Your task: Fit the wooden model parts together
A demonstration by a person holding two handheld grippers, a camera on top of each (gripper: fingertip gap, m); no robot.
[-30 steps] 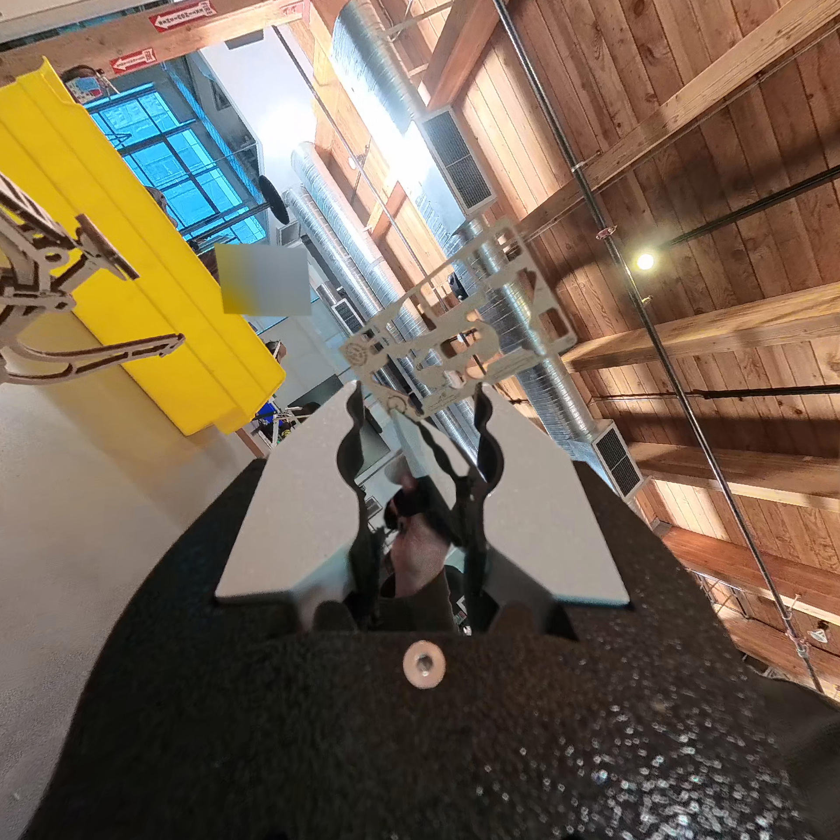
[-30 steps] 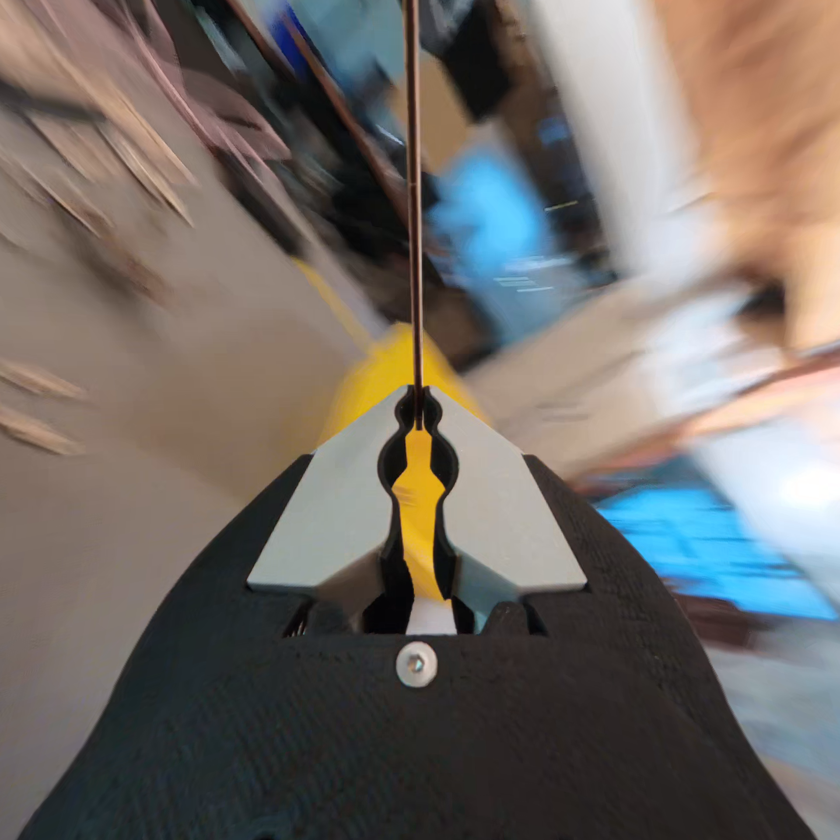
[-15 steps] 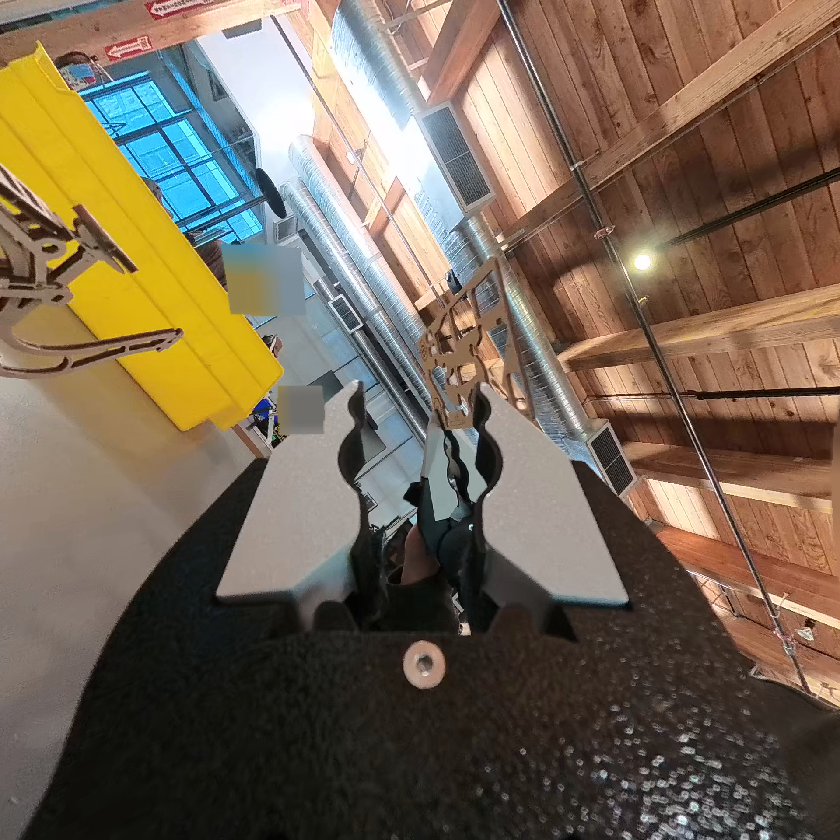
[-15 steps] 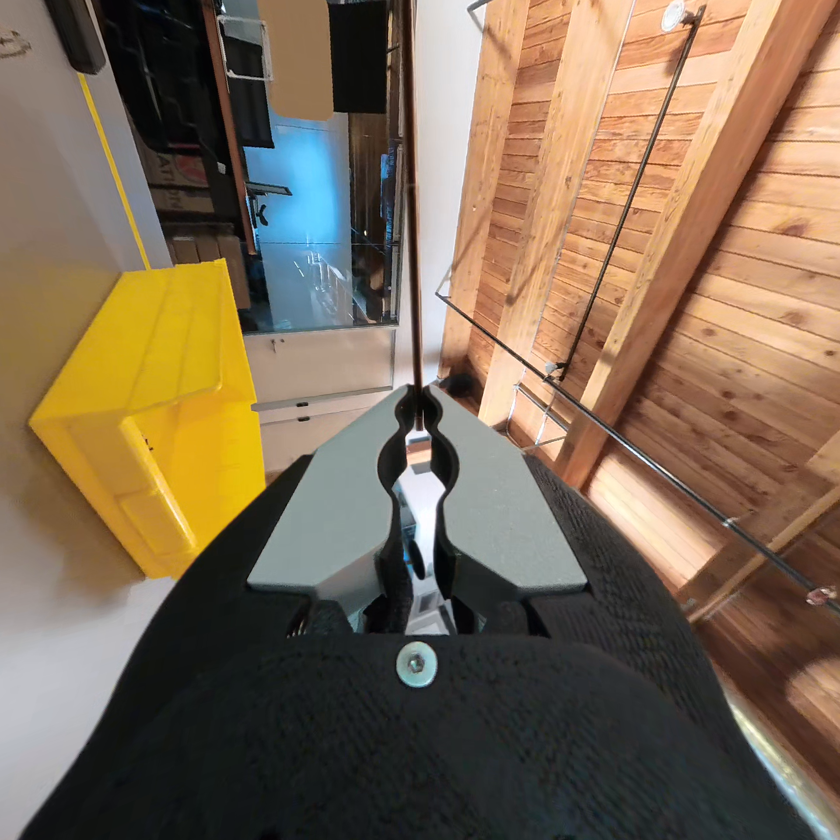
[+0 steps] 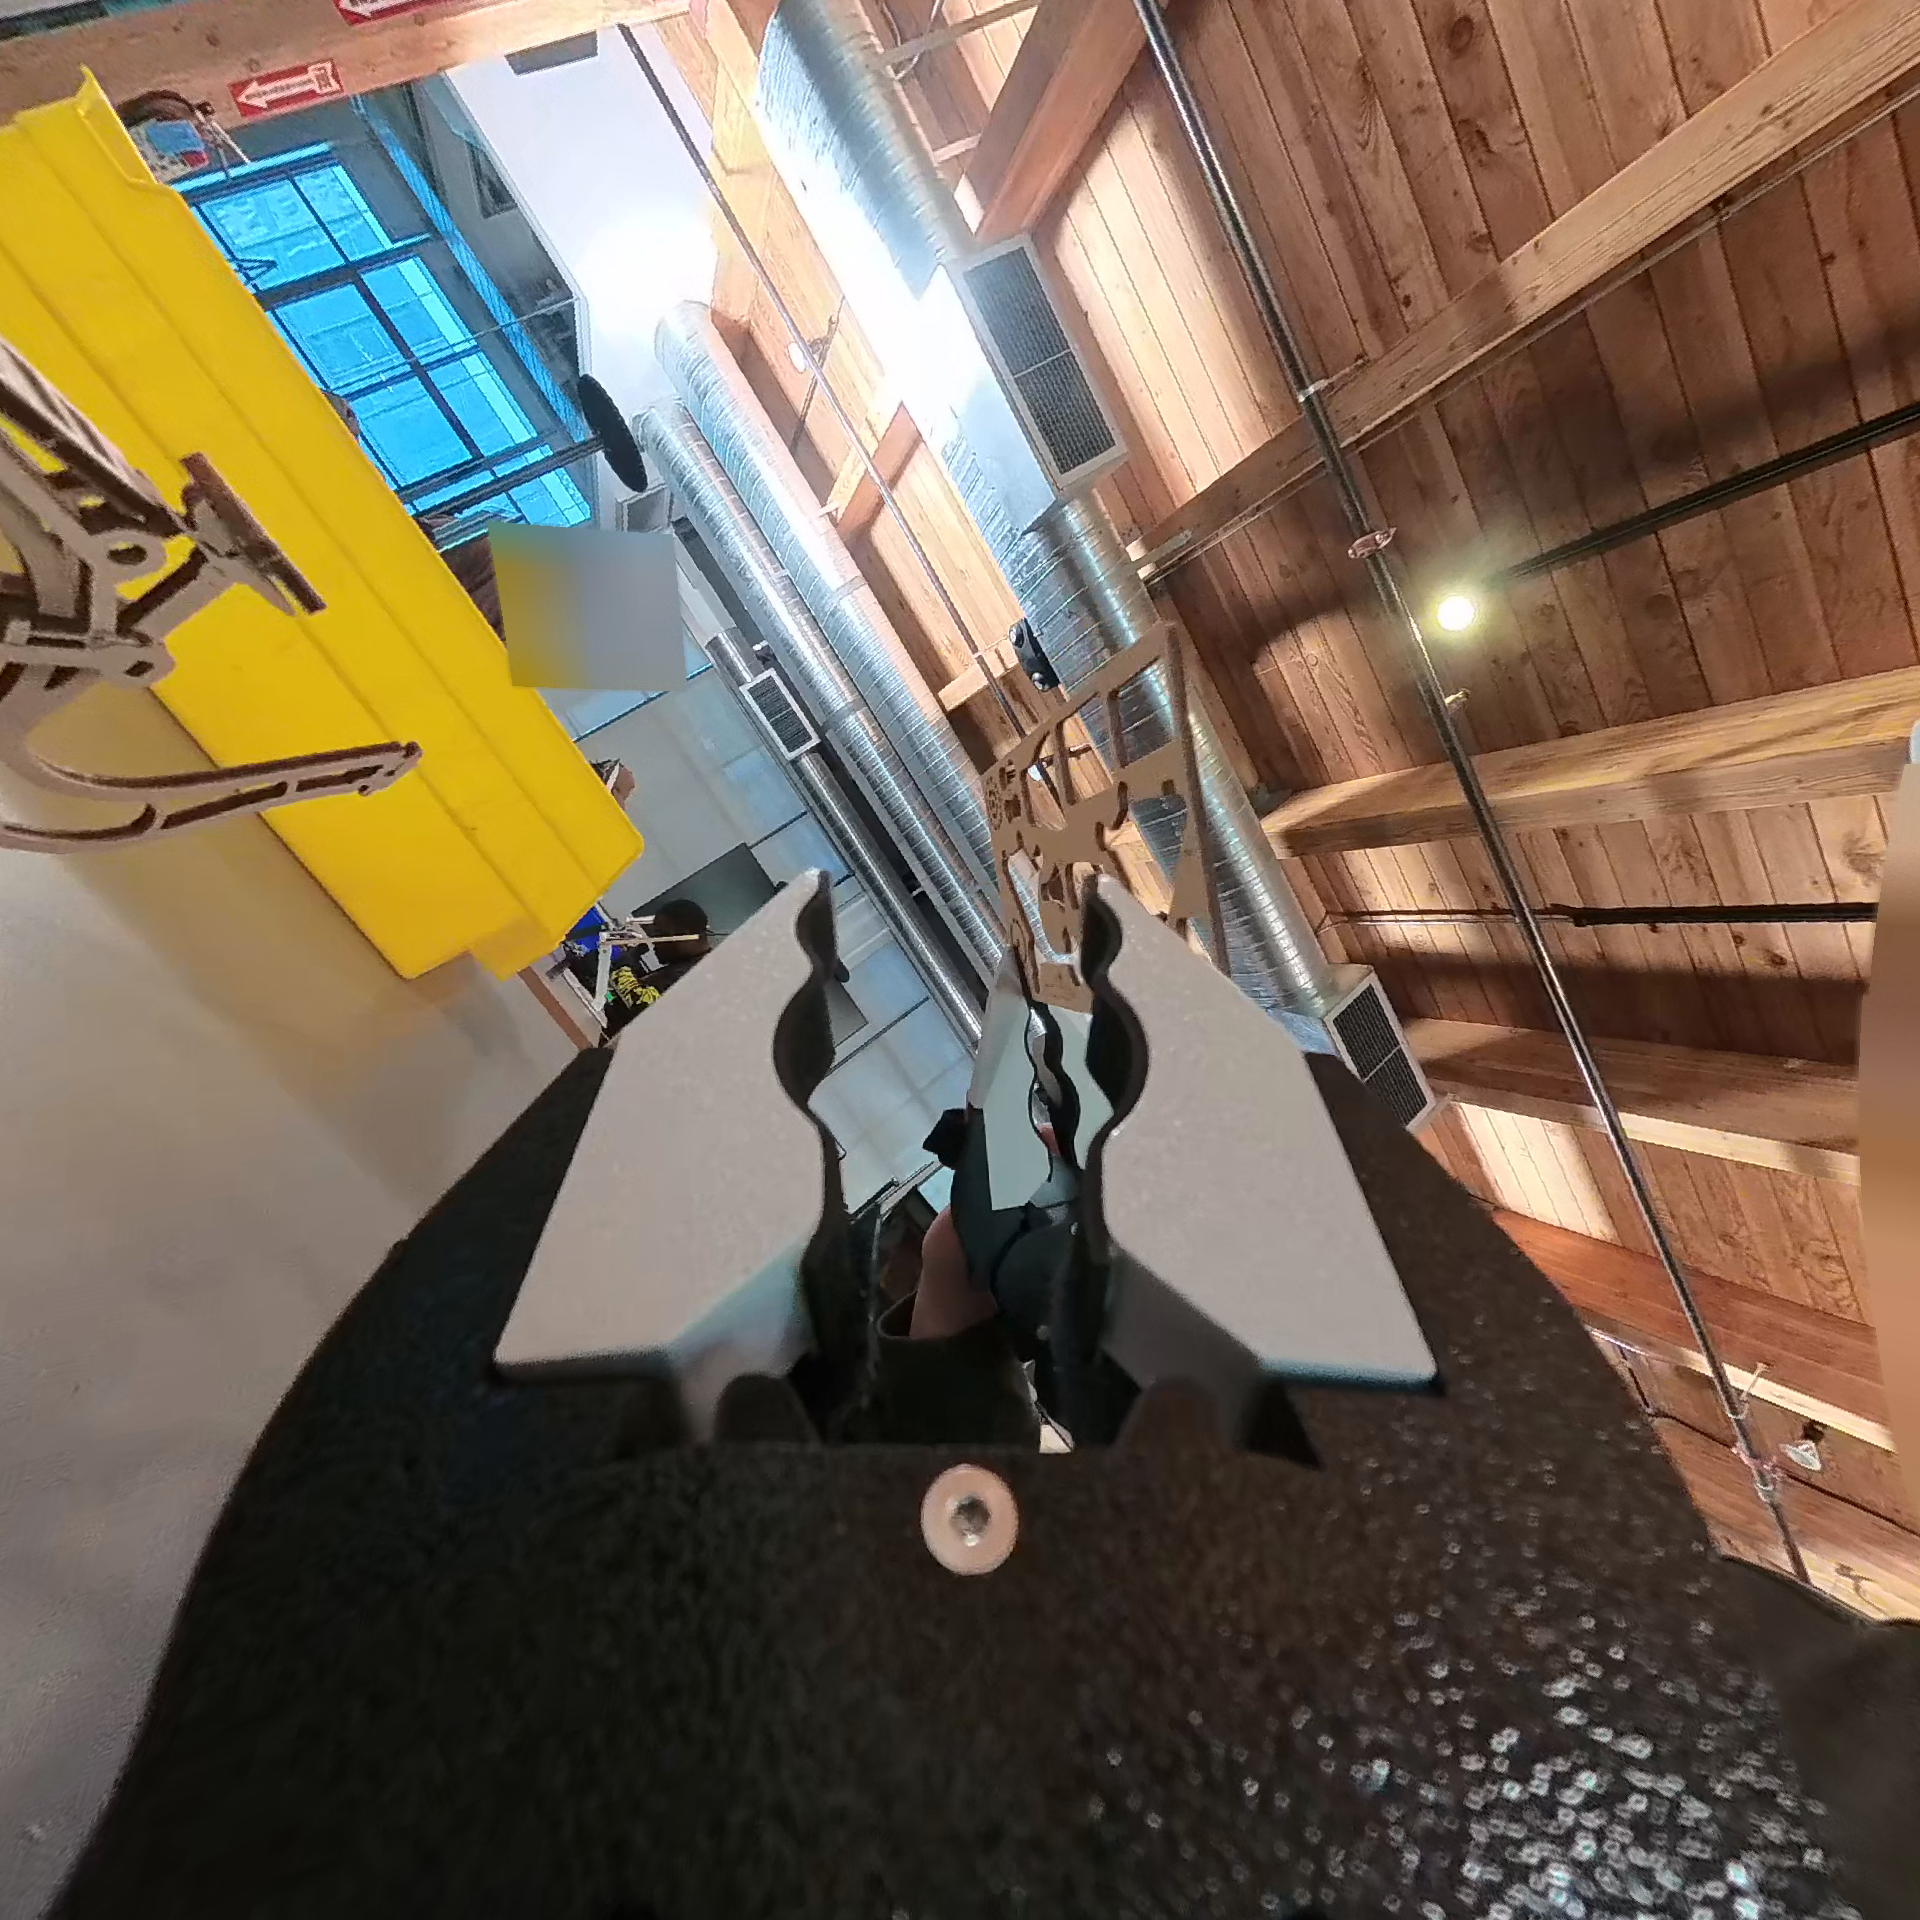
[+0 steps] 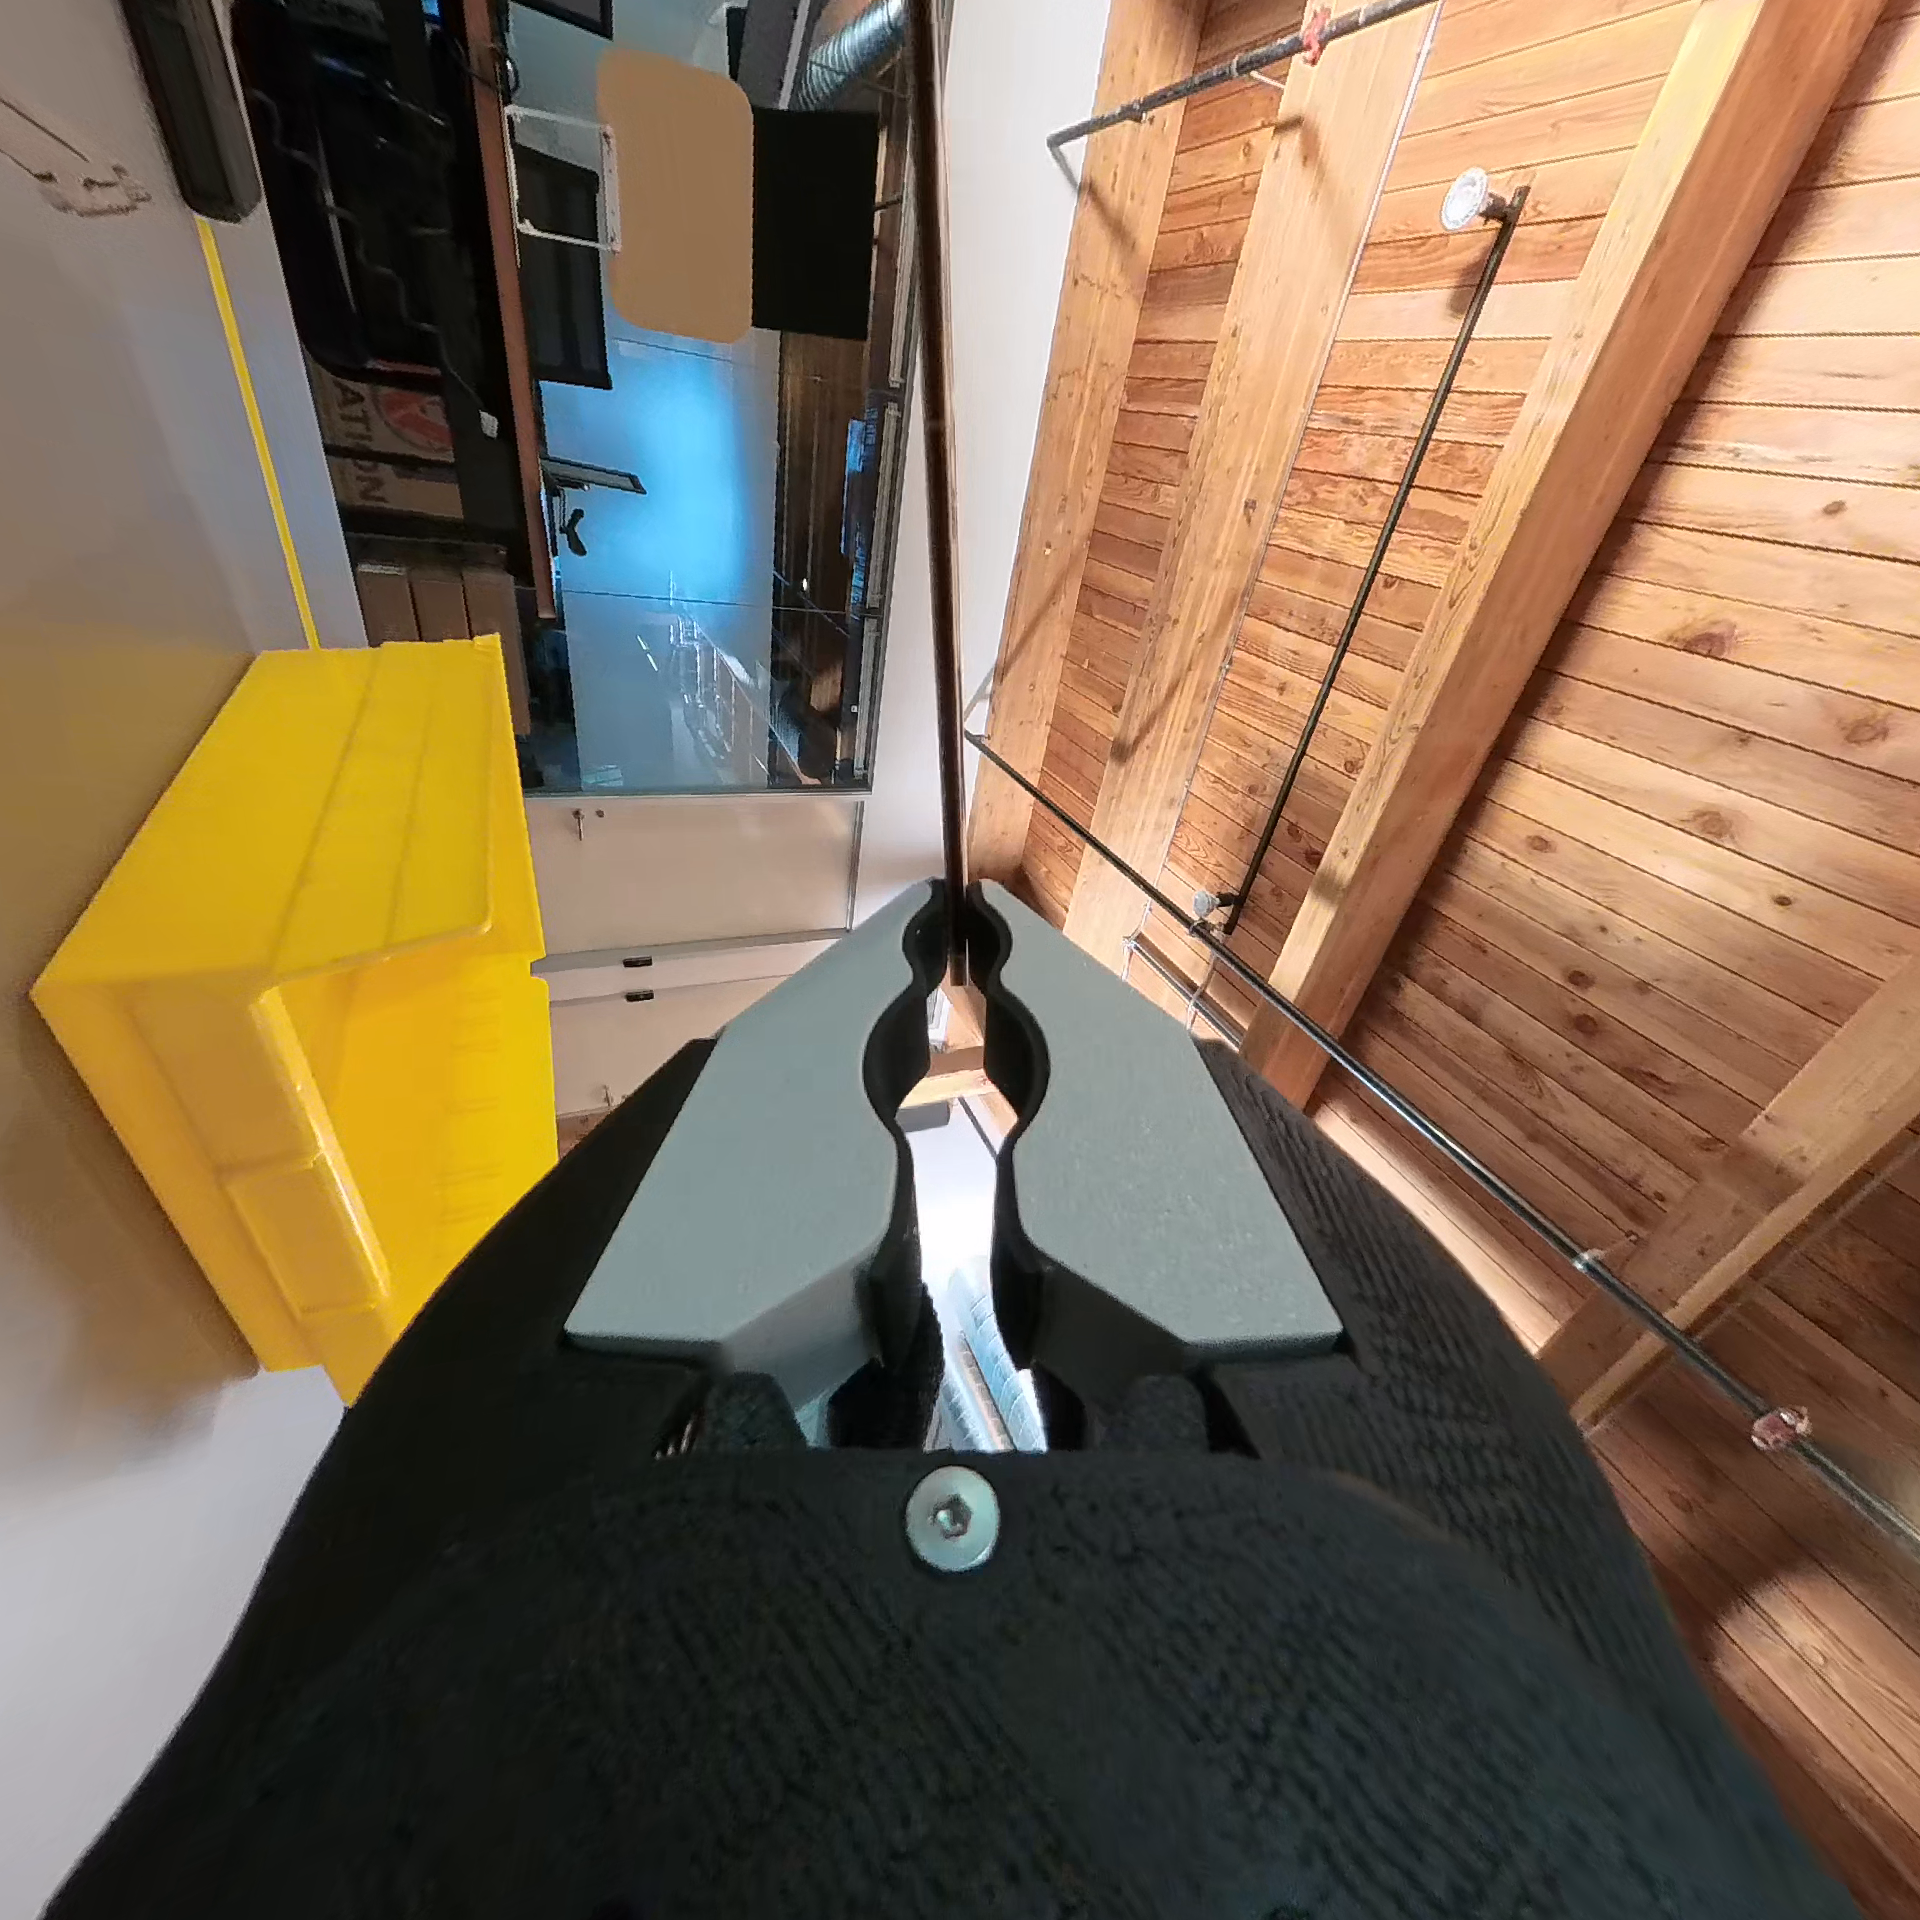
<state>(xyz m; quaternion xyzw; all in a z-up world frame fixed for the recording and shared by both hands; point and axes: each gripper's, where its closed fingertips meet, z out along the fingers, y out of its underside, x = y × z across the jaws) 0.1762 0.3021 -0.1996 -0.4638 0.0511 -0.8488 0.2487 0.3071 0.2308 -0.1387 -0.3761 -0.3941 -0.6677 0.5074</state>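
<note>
While both cameras tilt up toward a plank ceiling, the left wrist view has a partly built wooden model (image 5: 125, 665) at its left edge, standing on the pale counter (image 5: 156, 1091) in front of a yellow bin (image 5: 343, 582). Silver ducts (image 5: 831, 582) run down the middle of that frame. At centre the left tool (image 5: 951, 914) has its fingers spread apart with nothing between them. Just past its right finger, right of centre, the right tool (image 5: 1023, 997) reaches up from below, its tips clamped on the lower edge of a cut-out wooden sheet (image 5: 1101, 810), which stands tilted against the ceiling.

In the right wrist view the bin (image 6: 312, 997) sits at left on the counter (image 6: 94, 520). At centre the right tool (image 6: 956, 914) is pressed together on the sheet (image 6: 940, 520), seen edge-on as a thin dark line rising to the top of the frame. Beams (image 6: 1538, 582) fill the right side.
</note>
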